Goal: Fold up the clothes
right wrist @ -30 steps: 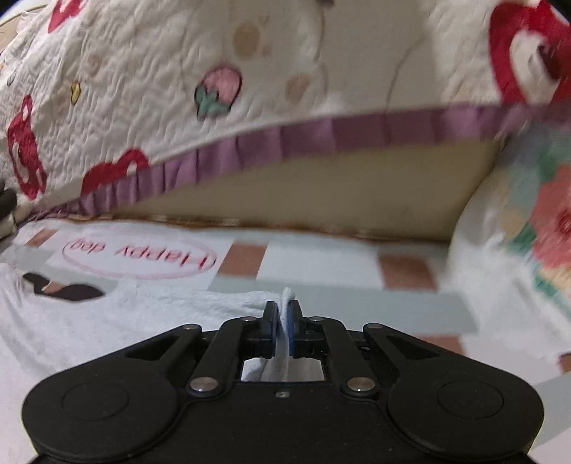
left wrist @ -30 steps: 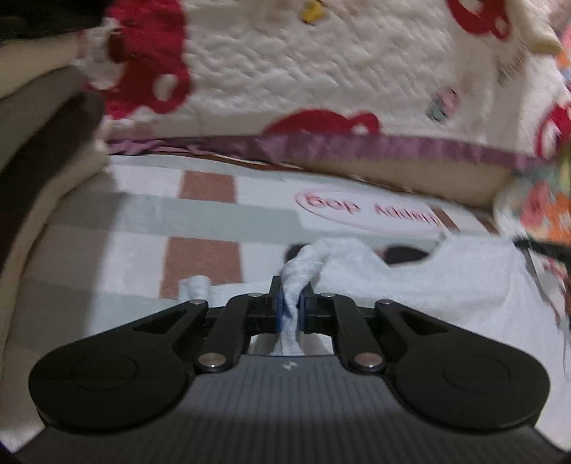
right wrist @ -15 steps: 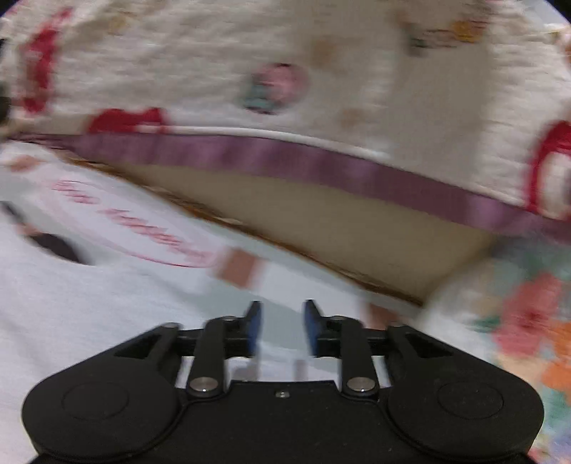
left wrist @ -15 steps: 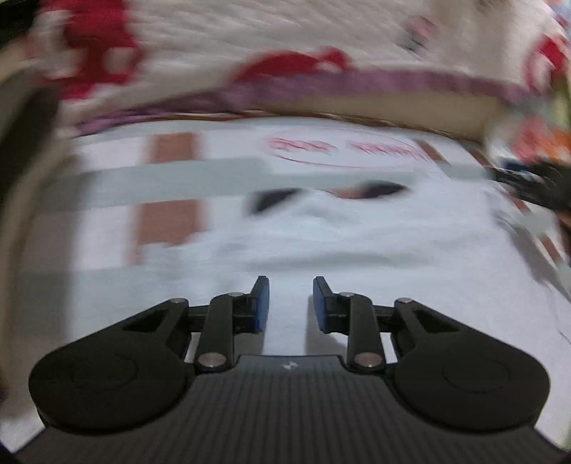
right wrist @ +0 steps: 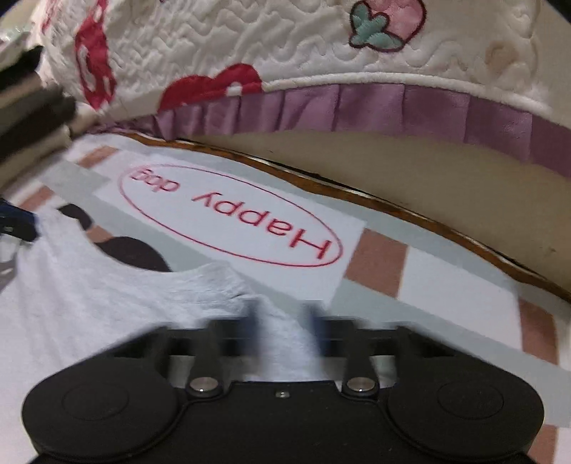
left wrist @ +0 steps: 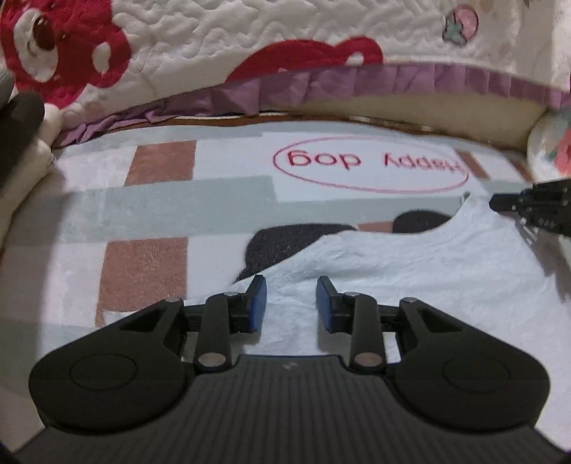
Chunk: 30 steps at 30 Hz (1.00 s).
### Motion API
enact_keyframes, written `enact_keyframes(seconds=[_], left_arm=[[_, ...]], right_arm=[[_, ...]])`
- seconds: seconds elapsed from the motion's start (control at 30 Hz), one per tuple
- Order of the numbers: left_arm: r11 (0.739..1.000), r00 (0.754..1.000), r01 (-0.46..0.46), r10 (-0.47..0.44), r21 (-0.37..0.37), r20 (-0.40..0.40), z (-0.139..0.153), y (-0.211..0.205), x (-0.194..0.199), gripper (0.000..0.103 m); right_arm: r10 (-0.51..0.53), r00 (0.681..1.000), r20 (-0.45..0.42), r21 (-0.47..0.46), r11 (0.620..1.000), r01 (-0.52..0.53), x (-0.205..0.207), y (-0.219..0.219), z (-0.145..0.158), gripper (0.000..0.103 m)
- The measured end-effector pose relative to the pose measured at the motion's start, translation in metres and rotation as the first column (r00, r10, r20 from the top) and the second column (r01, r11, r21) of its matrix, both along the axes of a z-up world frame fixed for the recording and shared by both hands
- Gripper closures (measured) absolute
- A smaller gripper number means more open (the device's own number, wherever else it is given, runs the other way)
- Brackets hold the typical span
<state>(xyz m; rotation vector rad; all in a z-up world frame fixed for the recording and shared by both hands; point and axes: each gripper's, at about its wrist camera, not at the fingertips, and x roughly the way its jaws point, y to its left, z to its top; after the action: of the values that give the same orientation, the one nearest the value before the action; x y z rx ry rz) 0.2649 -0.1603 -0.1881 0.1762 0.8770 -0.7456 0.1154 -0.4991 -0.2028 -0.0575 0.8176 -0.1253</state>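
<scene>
Carrying surface: a checked blanket [left wrist: 142,214] in white, pale grey-green and brown squares, spread flat.
Print on it: a red oval with the words "Happy dog" [left wrist: 371,167] toward the blanket's far edge, and a dark patch [left wrist: 285,242] nearer the middle.
Task's thing: a white garment [left wrist: 410,271] lies flat and lightly creased on the near part of the blanket. Its far edge has a scooped cut, and it partly covers the dark patch.
Left gripper [left wrist: 291,285]: it sits at the garment's left corner, pointing down toward the cloth. The blue pads [left wrist: 257,303] stand clearly apart and the jaws are opening. White cloth shows in the gap below them, but neither pad presses on it.
Right gripper [right wrist: 283,310]: it is over the garment's right end, near that end of the far edge. Its fingers are blurred sideways and show a gap; the jaws are closing. Cloth lies under the gap, and no pinch on it can be made out.
Between the grippers: the garment spans from one to the other, and each wrist view catches the other gripper at the opposite end.
Beyond the far edge: a quilted cream cover [left wrist: 214,43] with a red bear [left wrist: 53,46], a strawberry [right wrist: 385,21] and a purple ruffle [left wrist: 357,80].
Left edge: a stack of dark and cream fabrics [left wrist: 21,142].
Right edge: a floral fabric [left wrist: 549,142], only partly in view.
</scene>
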Motion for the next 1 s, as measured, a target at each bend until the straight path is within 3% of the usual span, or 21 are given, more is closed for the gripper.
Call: enact_keyframes(seconds=[0.07, 0.17, 0.23, 0.3, 0.37, 0.4, 0.5, 0.6, 0.63, 0.73, 0.77, 0.9, 1.0], left_arm=[[1.000, 1.000, -0.020, 0.020, -0.003, 0.020, 0.000, 0.001, 0.000, 0.073], [0.994, 0.990, -0.076, 0.066, 0.075, 0.127, -0.001, -0.003, -0.001, 0.073], [0.990, 0.983, -0.124, 0.112, 0.072, 0.149, 0.005, 0.006, -0.001, 0.073], [0.992, 0.985, -0.125, 0.123, 0.003, 0.124, 0.018, 0.022, -0.005, 0.071], [0.998, 0.991, -0.067, 0.067, 0.004, 0.114, 0.027, 0.032, -0.021, 0.065], [0.999, 0.993, -0.037, 0.036, 0.008, 0.110, 0.032, 0.037, -0.030, 0.063], [0.990, 0.986, 0.137, -0.139, 0.020, 0.096, 0.042, 0.052, -0.063, 0.061], [0.938, 0.937, 0.345, -0.346, 0.029, 0.051, 0.045, 0.071, -0.100, 0.061], [0.913, 0.913, 0.406, -0.407, 0.032, 0.030, 0.046, 0.078, -0.113, 0.061], [0.908, 0.910, 0.414, -0.413, 0.055, -0.040, 0.039, 0.099, -0.131, 0.061], [0.913, 0.914, 0.404, -0.401, 0.061, -0.052, 0.037, 0.106, -0.137, 0.061], [0.944, 0.949, 0.314, -0.312, 0.102, -0.034, 0.029, 0.135, -0.153, 0.057], [0.942, 0.945, 0.328, -0.328, 0.073, -0.009, 0.033, 0.147, -0.166, 0.056]], right_arm=[[-0.014, 1.000, 0.021, -0.080, 0.997, 0.016, -0.002, 0.001, 0.002, 0.103], [-0.053, 0.997, 0.056, -0.142, 0.988, 0.060, -0.005, -0.004, 0.007, 0.103], [-0.115, 0.991, 0.074, -0.125, 0.984, 0.124, -0.011, -0.006, 0.013, 0.101], [-0.170, 0.980, 0.101, -0.052, 0.983, 0.176, -0.025, -0.006, 0.020, 0.096], [-0.211, 0.970, 0.121, 0.029, 0.978, 0.209, -0.047, -0.001, 0.024, 0.080], [-0.231, 0.965, 0.126, 0.063, 0.973, 0.224, -0.059, 0.002, 0.024, 0.065], [-0.332, 0.938, 0.095, 0.187, 0.932, 0.311, -0.099, 0.008, 0.024, 0.062], [-0.386, 0.913, 0.134, 0.335, 0.885, 0.325, -0.148, 0.019, 0.039, 0.062], [-0.356, 0.923, 0.143, 0.336, 0.895, 0.293, -0.160, 0.029, 0.043, 0.058], [-0.250, 0.962, 0.114, 0.259, 0.942, 0.214, -0.188, 0.067, 0.048, 0.053], [-0.217, 0.972, 0.090, 0.223, 0.956, 0.192, -0.196, 0.081, 0.049, 0.053], [-0.097, 0.995, 0.020, 0.221, 0.971, 0.090, -0.220, 0.129, 0.052, 0.050], [0.067, 0.998, -0.009, 0.222, 0.973, -0.063, -0.230, 0.165, 0.053, 0.043]])
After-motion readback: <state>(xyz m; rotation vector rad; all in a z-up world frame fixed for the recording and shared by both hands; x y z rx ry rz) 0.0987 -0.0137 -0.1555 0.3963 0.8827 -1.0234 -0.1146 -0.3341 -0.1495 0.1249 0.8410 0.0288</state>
